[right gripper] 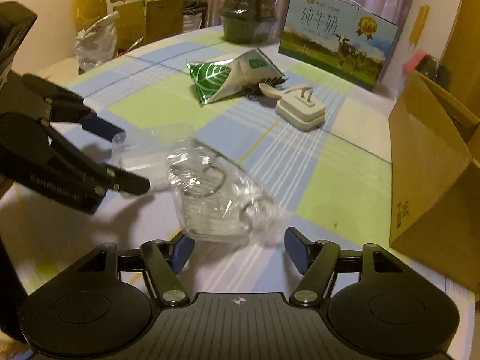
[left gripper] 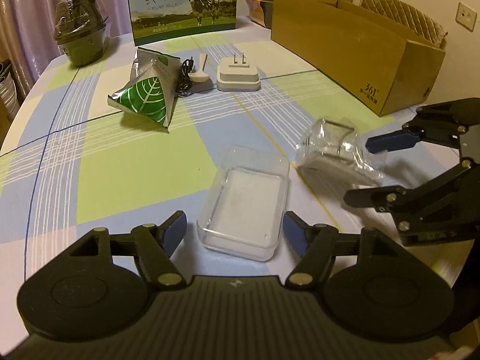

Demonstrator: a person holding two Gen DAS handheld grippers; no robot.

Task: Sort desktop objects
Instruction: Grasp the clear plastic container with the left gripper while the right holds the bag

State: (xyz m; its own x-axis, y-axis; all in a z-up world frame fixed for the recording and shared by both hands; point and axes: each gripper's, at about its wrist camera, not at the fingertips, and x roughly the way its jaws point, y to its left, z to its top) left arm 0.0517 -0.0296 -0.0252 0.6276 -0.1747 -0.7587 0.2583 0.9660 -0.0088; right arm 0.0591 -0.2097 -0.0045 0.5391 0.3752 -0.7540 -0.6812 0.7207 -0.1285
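Note:
A clear, shallow plastic box (left gripper: 246, 198) lies on the checked tablecloth (left gripper: 120, 174). Its near end sits between the fingers of my left gripper (left gripper: 234, 231), which is open; the pads stand just off the box's sides. To the right is a crumpled clear plastic wrapper (left gripper: 330, 153) around a clear container. In the right wrist view that wrapper (right gripper: 216, 201) rests on the cloth just ahead of my right gripper (right gripper: 240, 249), which is open and not pressing on it. The left gripper (right gripper: 129, 159) shows at that view's left edge, and the right gripper (left gripper: 372, 171) shows at the left wrist view's right edge.
Farther back lie a green leaf-print foil pouch (left gripper: 147, 96), a black cable (left gripper: 186, 75), a white spoon (left gripper: 199, 73) and a white plug adapter (left gripper: 238, 75). A milk carton box (left gripper: 183, 3), wrapped black bowls (left gripper: 81, 36) and an open cardboard box (left gripper: 354, 48) stand behind.

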